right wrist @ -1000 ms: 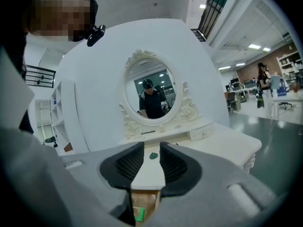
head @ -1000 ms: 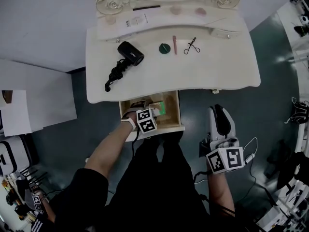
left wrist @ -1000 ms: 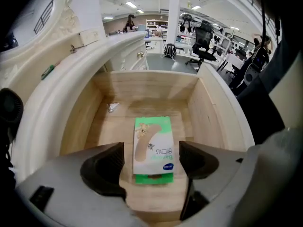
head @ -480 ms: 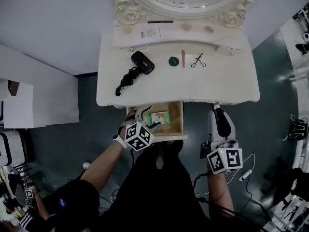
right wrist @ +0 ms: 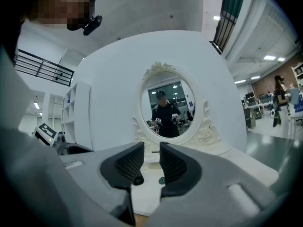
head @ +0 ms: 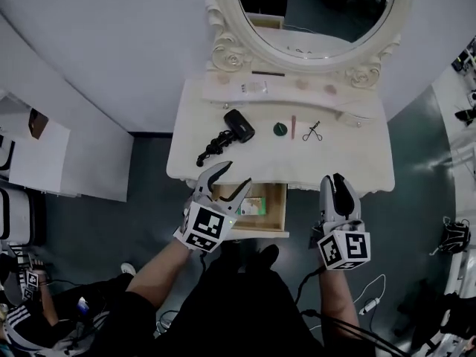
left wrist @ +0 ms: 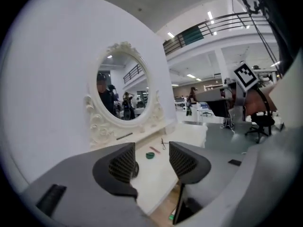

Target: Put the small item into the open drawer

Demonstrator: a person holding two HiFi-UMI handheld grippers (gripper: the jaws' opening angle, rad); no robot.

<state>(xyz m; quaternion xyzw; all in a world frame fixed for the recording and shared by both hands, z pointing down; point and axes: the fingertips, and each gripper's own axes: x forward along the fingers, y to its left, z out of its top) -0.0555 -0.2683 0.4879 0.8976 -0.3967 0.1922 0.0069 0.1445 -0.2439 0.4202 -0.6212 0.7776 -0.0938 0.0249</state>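
The small item, a green and white packet point(head: 253, 207), lies inside the open wooden drawer point(head: 279, 216) under the white dressing table point(head: 357, 166). My left gripper point(head: 232, 178) hovers over the drawer's left front, above the table edge. Its jaws are closing and nothing is between them. In the left gripper view the left gripper point(left wrist: 152, 162) looks across the tabletop, with the drawer point(left wrist: 165, 206) below. My right gripper point(head: 334, 181) hangs to the right of the drawer. Its jaws stand a little apart and empty, as the right gripper point(right wrist: 150, 162) view also shows.
On the tabletop lie a black hair dryer point(head: 239, 125) with its coiled cord point(head: 211, 149), a green round lid point(head: 280, 129), a pink stick point(head: 293, 126) and an eyelash curler point(head: 312, 132). An oval mirror point(head: 316, 10) stands behind. My legs are below the drawer.
My left gripper has come up out of the drawer and back toward me, leaving the green packet inside; its jaws have narrowed. The right gripper has hardly moved. The view has pulled back.
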